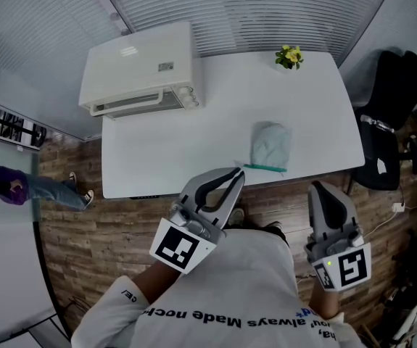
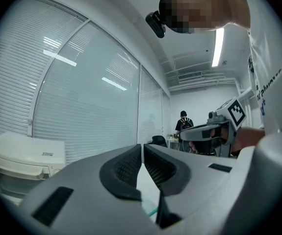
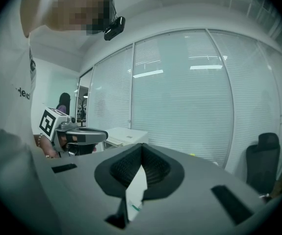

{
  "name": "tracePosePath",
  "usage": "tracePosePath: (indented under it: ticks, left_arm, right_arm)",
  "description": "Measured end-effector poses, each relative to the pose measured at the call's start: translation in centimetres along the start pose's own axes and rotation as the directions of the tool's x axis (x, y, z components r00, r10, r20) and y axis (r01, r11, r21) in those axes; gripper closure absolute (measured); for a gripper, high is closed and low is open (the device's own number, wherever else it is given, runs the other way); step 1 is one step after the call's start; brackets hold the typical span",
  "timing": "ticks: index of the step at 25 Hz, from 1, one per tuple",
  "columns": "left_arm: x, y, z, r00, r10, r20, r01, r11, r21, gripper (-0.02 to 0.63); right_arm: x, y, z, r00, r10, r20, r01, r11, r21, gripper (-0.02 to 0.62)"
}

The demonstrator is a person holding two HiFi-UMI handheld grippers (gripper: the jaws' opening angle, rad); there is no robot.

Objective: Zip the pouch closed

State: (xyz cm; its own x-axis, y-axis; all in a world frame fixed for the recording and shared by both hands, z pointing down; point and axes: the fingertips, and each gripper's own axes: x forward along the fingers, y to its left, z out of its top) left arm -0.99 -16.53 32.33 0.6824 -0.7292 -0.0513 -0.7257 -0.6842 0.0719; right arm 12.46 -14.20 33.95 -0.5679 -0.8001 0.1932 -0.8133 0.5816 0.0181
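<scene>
A pale blue-grey pouch (image 1: 270, 145) lies on the white table (image 1: 164, 151), its teal zipper edge (image 1: 265, 167) along the near side. My left gripper (image 1: 234, 174) hovers level at the table's near edge, just left of the zipper's left end, jaws shut with nothing between them. My right gripper (image 1: 320, 188) hangs off the table's near edge, right of the pouch, also shut and empty. In the left gripper view the pads (image 2: 131, 168) meet at the tips (image 2: 142, 146). The right gripper view shows its pads (image 3: 153, 170) meeting too (image 3: 141, 146).
A white countertop oven (image 1: 139, 71) stands at the table's far left. A small pot of yellow flowers (image 1: 289, 56) sits at the far edge. A black office chair (image 1: 393, 114) is to the right. A person's arm and leg (image 1: 19, 185) show at left.
</scene>
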Motion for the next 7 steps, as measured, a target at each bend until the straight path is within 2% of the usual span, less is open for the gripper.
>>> tracePosePath:
  ticks: [7]
  left_arm:
    - [-0.21,-0.24,0.03,1.000,-0.024,-0.014,0.025,0.999,0.030,0.571]
  right_arm:
    - [0.24,0.42,0.27,1.000,-0.003,0.004,0.003,1.000,-0.004,0.588]
